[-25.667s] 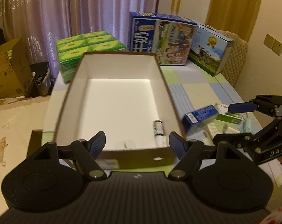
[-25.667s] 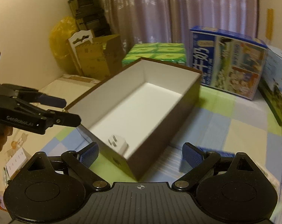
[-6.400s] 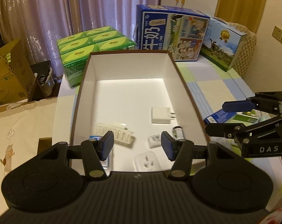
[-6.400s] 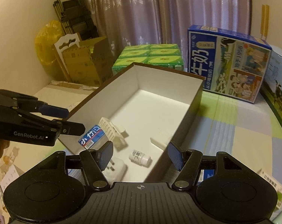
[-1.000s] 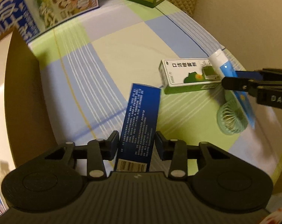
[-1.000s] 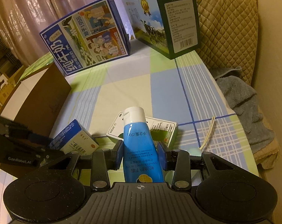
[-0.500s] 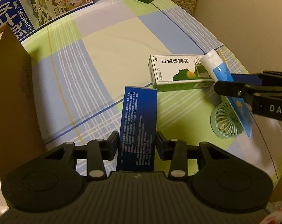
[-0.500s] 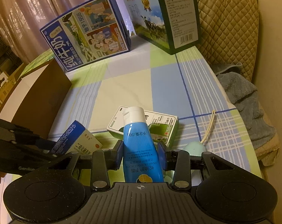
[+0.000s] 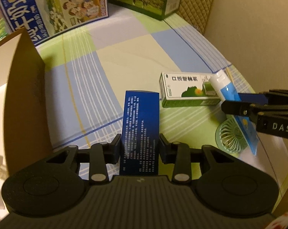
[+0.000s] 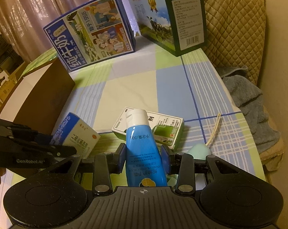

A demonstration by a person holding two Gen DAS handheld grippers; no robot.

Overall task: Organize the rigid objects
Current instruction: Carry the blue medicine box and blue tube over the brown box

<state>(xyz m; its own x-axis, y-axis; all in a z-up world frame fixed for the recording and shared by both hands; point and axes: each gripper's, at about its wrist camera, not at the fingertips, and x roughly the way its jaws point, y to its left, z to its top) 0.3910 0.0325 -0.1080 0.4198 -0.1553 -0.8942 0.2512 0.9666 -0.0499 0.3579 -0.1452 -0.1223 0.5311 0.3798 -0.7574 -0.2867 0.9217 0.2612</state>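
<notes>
Blue carton (image 9: 140,126) clamped in left gripper (image 9: 140,148) fingers, blue tube (image 10: 143,148) clamped in right gripper (image 10: 143,157), both lifted, presumably for transfer to brown box (image 9: 25,87).

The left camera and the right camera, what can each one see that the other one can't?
Only the left wrist view shows the fan's round green grille and the dark blue printed face of the box that the left gripper holds.

Only the right wrist view shows the grey-blue towel and the fan's cream strap.

Both show the blue tube in the right gripper, the green and white carton, the brown box and the two big milk cartons.
</notes>
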